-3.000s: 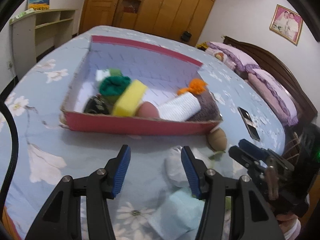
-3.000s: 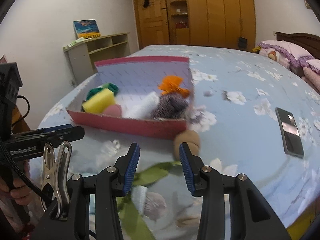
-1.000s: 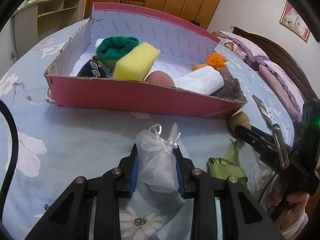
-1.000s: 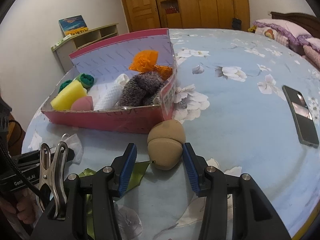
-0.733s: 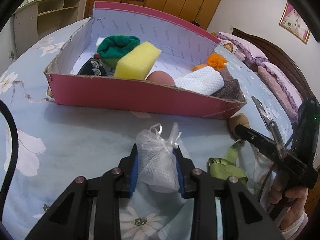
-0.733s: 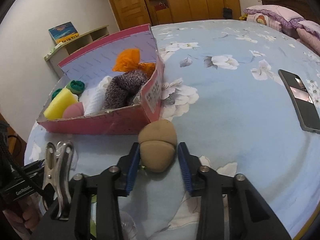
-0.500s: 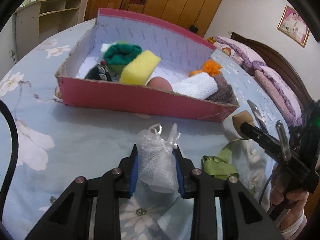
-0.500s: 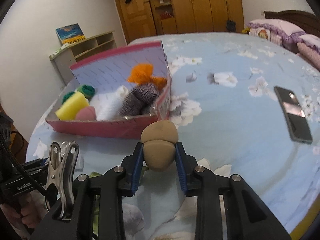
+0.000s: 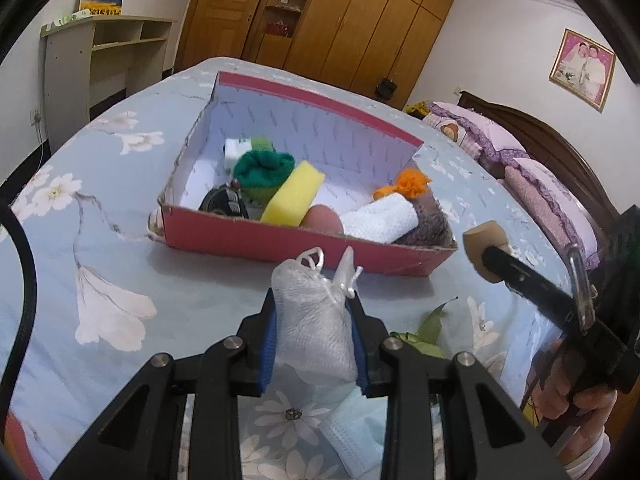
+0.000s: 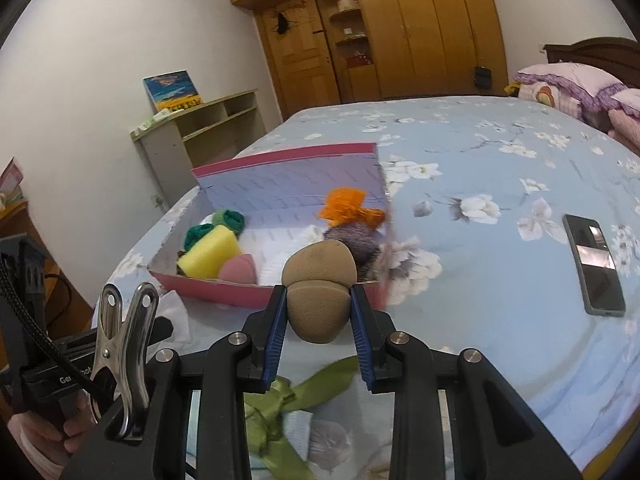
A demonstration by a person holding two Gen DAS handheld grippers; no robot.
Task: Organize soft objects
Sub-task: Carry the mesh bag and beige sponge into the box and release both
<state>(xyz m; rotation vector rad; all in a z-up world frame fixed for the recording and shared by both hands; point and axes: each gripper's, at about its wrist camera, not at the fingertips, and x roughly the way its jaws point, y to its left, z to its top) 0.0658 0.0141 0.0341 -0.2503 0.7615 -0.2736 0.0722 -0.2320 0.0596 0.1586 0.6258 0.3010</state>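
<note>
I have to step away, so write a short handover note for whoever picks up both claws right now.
Left claw: shut on the white mesh pouch, off the bed.
Right claw: shut on the tan sponge, also lifted, near the box's front wall.
Pink box on the bed: already holds the yellow sponge, green socks, white cloth and more.
Left: drop both in, then the green ribbon and face mask.
</note>
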